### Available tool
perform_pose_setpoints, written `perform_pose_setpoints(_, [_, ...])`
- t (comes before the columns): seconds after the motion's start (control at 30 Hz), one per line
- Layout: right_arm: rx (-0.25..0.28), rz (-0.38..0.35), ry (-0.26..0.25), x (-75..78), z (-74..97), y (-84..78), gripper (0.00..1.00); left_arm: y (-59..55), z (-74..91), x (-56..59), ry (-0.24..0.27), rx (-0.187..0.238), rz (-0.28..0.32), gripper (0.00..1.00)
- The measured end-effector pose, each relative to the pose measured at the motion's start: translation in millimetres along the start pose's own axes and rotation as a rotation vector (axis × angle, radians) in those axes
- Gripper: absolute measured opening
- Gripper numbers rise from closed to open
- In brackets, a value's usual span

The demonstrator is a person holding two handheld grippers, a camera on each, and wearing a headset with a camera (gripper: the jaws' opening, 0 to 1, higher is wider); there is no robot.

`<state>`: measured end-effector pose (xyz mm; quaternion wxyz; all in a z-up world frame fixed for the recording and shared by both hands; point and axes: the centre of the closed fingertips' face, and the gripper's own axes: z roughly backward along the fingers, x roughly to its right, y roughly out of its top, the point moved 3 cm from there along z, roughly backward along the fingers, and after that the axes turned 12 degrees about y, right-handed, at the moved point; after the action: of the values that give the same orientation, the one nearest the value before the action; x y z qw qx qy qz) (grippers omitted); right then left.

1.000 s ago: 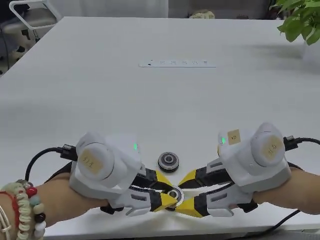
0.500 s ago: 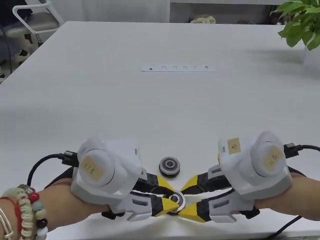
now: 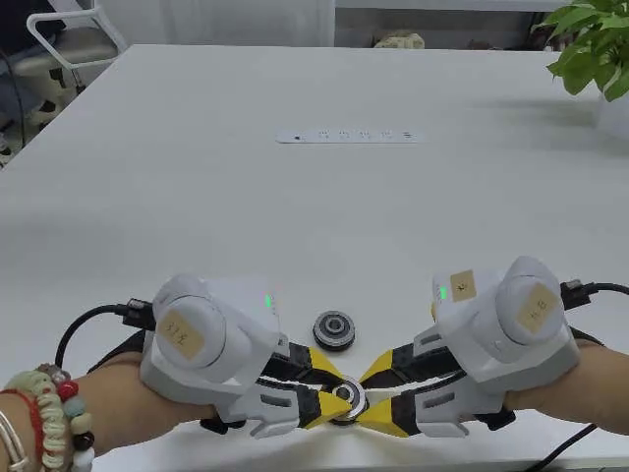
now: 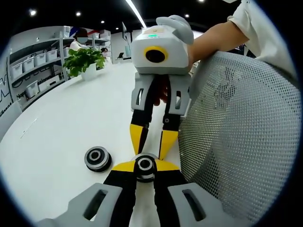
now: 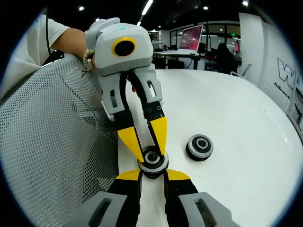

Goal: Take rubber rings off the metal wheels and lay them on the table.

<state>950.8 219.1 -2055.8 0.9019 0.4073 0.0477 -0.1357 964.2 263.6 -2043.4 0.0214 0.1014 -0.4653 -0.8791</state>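
Left gripper (image 3: 324,393) and right gripper (image 3: 371,393) each pinched the same small rubber-ringed metal wheel (image 3: 345,398), with the tips meeting from opposite sides at the near edge of the smooth white table (image 3: 295,216). The ring looked still seated.

Risk, as I judged it: opposed pulling could break one grip and flick the wheel off the edge, toward the grey mesh chair back (image 4: 236,132).

A second ringed wheel (image 3: 334,329) lay just beyond. A white power strip (image 3: 346,136) sat mid-table and a green potted plant (image 3: 590,44) at the far corner.
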Motion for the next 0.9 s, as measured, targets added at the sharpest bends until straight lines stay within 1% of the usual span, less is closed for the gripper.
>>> perform_pose_setpoints(0.07, [-0.003, -0.004, 0.001, 0.1, 0.9, -0.9, 0.11, -0.3, 0.1, -0.7, 0.001, -0.001, -0.002, 0.08])
perform_pose_setpoints(0.1, [-0.005, -0.013, -0.004, 1.3, 1.5, -2.4, 0.03, -0.6, 0.3, -1.1, 0.002, -0.002, 0.001, 0.08])
perform_pose_setpoints(0.13, [-0.007, -0.023, -0.009, 2.6, 2.1, -3.9, 0.00, -0.8, 0.6, -1.5, 0.003, -0.002, 0.003, 0.08])
perform_pose_setpoints(0.17, [0.002, -0.045, 0.008, 1.0, 0.6, -3.2, 0.00, -0.8, 0.4, -1.8, 0.004, -0.002, 0.002, 0.08])
perform_pose_setpoints(0.2, [-0.009, -0.043, -0.011, 2.4, 1.4, -3.3, 0.00, -0.7, 0.4, -1.8, 0.005, -0.003, -0.001, 0.08])
perform_pose_setpoints(0.27, [-0.014, -0.030, -0.008, 1.2, 0.8, -2.4, 0.00, -0.7, 0.4, -2.4, 0.007, -0.004, -0.001, 0.08])
perform_pose_setpoints(0.3, [-0.010, -0.039, -0.011, 1.7, 1.0, -2.5, 0.00, -0.8, 0.5, -3.0, 0.008, -0.004, 0.003, 0.08])
perform_pose_setpoints(0.33, [0.001, -0.073, -0.014, 2.3, 1.2, -2.5, 0.00, -0.8, 0.5, -3.2, 0.008, -0.004, 0.003, 0.08])
perform_pose_setpoints(0.37, [0.004, -0.088, -0.010, 2.7, 1.4, -2.5, 0.00, -0.8, 0.5, -3.2, 0.008, -0.004, 0.003, 0.08])
perform_pose_setpoints(0.47, [0.001, -0.085, -0.010, 2.3, 1.0, -2.8, 0.00, -0.8, 0.5, -3.5, 0.010, -0.004, 0.002, 0.08])
perform_pose_setpoints(0.53, [0.004, -0.087, -0.005, 0.4, 0.3, -1.4, 0.02, -0.9, 0.6, -4.1, 0.012, -0.004, 0.003, 0.08])
perform_pose_setpoints(0.6, [0.010, -0.111, 0.000, 0.0, 0.0, -0.4, 0.05, -1.1, 0.7, -4.9, 0.015, -0.005, 0.005, 0.08])
perform_pose_setpoints(0.67, [0.007, -0.117, -0.008, 0.9, 0.0, -0.7, 0.04, -1.2, 0.7, -5.4, 0.016, -0.006, 0.006, 0.08])
perform_pose_setpoints(0.7, [0.003, -0.118, -0.018, 2.0, 0.2, -1.0, 0.06, -1.2, 0.7, -5.4, 0.016, -0.006, 0.005, 0.08])
perform_pose_setpoints(0.73, [-0.008, -0.122, -0.035, 4.2, 0.2, -1.6, 0.12, -1.3, 0.7, -5.4, 0.017, -0.006, 0.005, 0.08])
perform_pose_setpoints(0.77, [-0.006, -0.125, -0.037, 4.7, -0.1, -1.6, 0.16, -1.2, 0.8, -5.4, 0.017, -0.006, 0.005, 0.08])
perform_pose_setpoints(0.8, [-0.001, -0.125, -0.036, 4.6, -0.5, -1.4, 0.19, -1.2, 0.7, -5.5, 0.017, -0.006, 0.006, 0.08])
perform_pose_setpoints(0.83, [0.017, -0.114, -0.036, 4.6, -1.6, 0.8, 0.21, -1.3, 0.8, -5.5, 0.016, -0.006, 0.007, 0.08])
perform_pose_setpoints(0.9, [0.035, -0.074, -0.047, 4.9, -4.0, 5.0, 0.23, -1.3, 0.9, -5.3, 0.016, -0.006, 0.009, 0.08])
